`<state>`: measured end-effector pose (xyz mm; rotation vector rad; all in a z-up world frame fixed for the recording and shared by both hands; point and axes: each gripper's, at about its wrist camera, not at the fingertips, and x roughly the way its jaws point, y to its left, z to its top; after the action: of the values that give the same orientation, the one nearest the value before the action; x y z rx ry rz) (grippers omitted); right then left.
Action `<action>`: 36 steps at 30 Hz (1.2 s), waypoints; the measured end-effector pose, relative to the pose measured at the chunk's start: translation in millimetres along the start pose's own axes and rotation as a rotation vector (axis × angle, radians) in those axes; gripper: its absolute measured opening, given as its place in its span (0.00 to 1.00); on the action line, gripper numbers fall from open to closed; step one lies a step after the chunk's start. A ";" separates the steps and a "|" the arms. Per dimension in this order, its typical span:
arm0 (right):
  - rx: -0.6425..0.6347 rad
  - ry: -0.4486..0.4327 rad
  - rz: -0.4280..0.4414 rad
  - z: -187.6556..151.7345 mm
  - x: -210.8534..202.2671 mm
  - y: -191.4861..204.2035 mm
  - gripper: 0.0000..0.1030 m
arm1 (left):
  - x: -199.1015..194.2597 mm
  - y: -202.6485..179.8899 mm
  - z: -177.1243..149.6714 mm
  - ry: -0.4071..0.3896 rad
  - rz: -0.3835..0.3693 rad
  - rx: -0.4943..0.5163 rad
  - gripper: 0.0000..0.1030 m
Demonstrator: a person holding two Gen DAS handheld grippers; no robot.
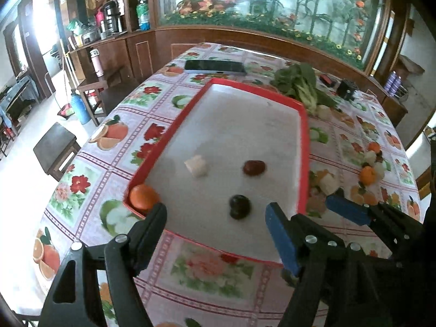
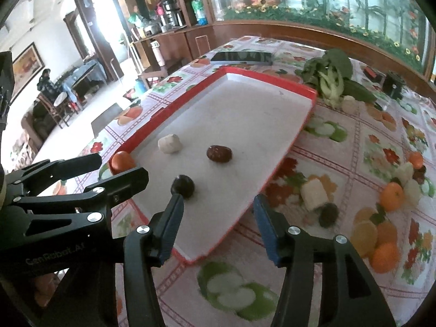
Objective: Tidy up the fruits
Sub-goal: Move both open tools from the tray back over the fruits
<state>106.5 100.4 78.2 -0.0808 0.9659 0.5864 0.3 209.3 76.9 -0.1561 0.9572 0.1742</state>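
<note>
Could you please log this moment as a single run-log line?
left gripper: open, empty | right gripper: open, empty | tray: orange, white piece, two dark fruits

wood-panelled wall (image 1: 218, 38), pale floor (image 1: 24, 169), stool (image 1: 55, 147)

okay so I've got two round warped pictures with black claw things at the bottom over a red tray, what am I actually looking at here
Those claws are hand-held two-finger grippers, one per hand, each carrying a wide-angle camera looking along its fingers. One picture comes from the left gripper, the other from the right gripper. Both stand open and hold nothing. On the flowered tablecloth sits a red tray containing an orange, a white chunk, a reddish-brown fruit and a dark fruit. More fruit pieces, leafy greens and a phone lie outside the tray.
</note>
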 end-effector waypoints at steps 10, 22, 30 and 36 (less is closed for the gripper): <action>0.123 -0.015 -0.058 -25.9 -26.9 -60.9 0.53 | -6.1 -63.6 -6.5 0.004 -0.059 0.098 0.75; 0.281 -0.031 -0.185 -63.6 -56.7 -144.8 0.53 | 1.1 -134.5 -16.9 0.033 -0.128 0.218 0.75; 0.384 -0.021 -0.230 -87.9 -65.3 -189.3 0.54 | 15.2 -171.3 -24.3 0.081 -0.155 0.302 0.75; 0.391 -0.009 -0.195 -93.3 -66.1 -197.1 0.54 | 26.4 -175.1 -23.7 0.094 -0.137 0.302 0.75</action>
<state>107.5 -124.1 39.4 0.1752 1.0351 0.2121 34.2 35.7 51.4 0.0487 1.0513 -0.1053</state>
